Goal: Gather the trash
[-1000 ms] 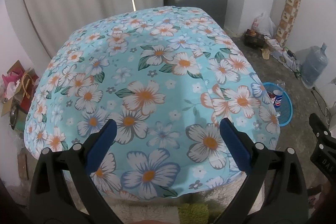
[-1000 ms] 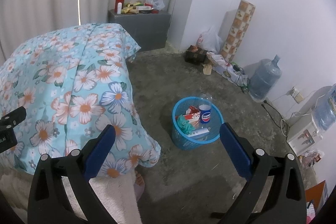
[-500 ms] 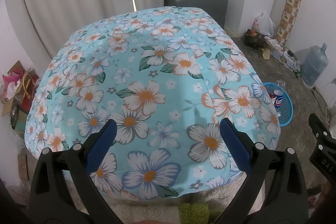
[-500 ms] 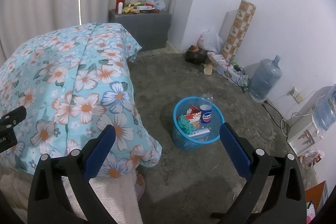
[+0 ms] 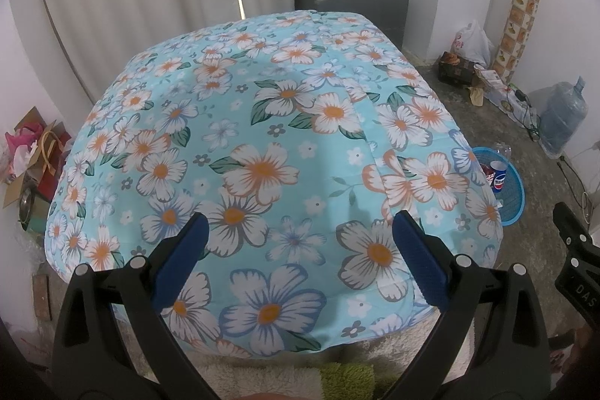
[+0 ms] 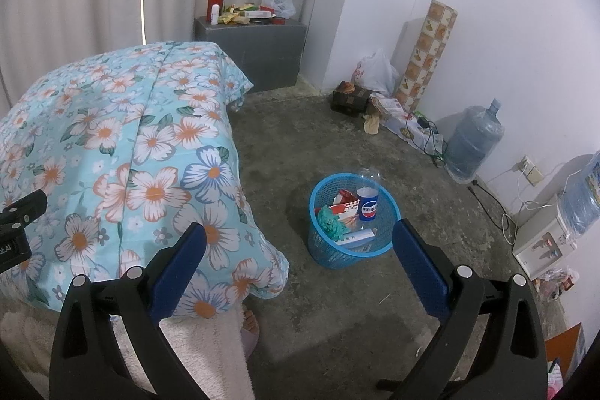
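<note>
A blue plastic basket stands on the concrete floor beside the bed. It holds a Pepsi cup, a red and white box, crumpled green wrapping and a flat white carton. A clear bottle leans at its far rim. The basket also shows at the right of the left wrist view. My right gripper is open and empty, above the floor near the basket. My left gripper is open and empty, over the floral bedspread.
A grey cabinet with a red flask, packets and a plastic bag stands at the back wall. A white bag, a dark box, a patterned roll, a water jug and cables line the right wall. Boxes and bags sit left of the bed.
Both views have shifted very slightly; the grippers stay open and empty and the basket's contents are unchanged.
</note>
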